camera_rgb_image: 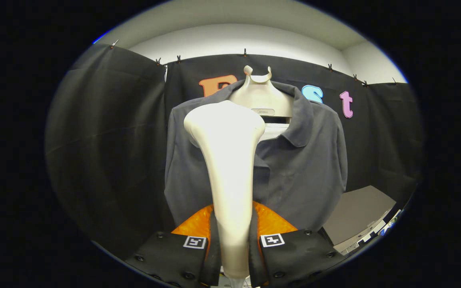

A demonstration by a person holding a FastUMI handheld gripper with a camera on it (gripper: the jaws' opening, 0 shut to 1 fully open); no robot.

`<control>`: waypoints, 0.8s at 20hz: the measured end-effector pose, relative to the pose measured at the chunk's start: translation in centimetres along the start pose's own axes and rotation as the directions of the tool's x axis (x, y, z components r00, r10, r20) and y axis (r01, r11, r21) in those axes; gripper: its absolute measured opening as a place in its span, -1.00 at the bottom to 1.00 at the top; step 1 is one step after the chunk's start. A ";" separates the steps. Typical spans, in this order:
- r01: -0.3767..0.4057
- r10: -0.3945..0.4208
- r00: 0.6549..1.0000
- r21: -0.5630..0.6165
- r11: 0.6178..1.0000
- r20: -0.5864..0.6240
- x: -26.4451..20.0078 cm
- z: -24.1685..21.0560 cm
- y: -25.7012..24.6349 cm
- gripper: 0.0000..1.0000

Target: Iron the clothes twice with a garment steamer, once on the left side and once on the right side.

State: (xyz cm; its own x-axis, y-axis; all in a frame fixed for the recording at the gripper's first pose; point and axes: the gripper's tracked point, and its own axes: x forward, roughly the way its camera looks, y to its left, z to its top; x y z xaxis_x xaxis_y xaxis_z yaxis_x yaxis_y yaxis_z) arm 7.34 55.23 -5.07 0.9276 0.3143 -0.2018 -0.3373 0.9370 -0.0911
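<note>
Steamer is clamped by its slim handle between both fingers of the gripper, its broad head raised before the upper left of the shirt hung on a hanger. It is judged rigid, smooth and fairly light; the handle suits gripping. Its steam face is hidden.

My gripper has both fingers pressed on the steamer, which stands up between them. Past the steamer, the shirt hangs on a hanger. The steamer's head is in front of the shirt's left side. Behind the shirt is the cloth wall.
</note>
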 end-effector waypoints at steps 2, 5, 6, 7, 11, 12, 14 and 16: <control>-0.006 0.006 1.000 -0.004 1.000 -0.013 0.6 -0.6 0.6 -0.29; 0.001 -0.001 0.999 -0.005 1.000 -0.032 1.6 -1.6 0.8 -0.29; 0.004 -0.004 0.999 -0.007 1.000 -0.040 2.0 -2.0 0.9 -0.29; 0.007 -0.007 0.999 -0.009 1.000 -0.051 2.4 -2.5 0.9 -0.29; -0.003 0.002 0.997 -0.015 1.000 -0.081 3.2 -4.3 1.1 -0.29; -0.003 0.001 0.996 -0.022 1.000 -0.084 3.1 -4.6 1.1 -0.29; -0.001 -0.001 0.996 -0.029 1.000 -0.087 3.5 -5.2 1.3 -0.29; -0.001 -0.002 0.995 -0.037 0.999 -0.096 3.6 -5.9 1.5 -0.29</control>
State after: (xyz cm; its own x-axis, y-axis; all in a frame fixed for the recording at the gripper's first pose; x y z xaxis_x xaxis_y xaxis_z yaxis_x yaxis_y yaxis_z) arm 9.22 56.82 -11.68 0.9088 0.2961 -0.2939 -0.3441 0.9304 -0.1266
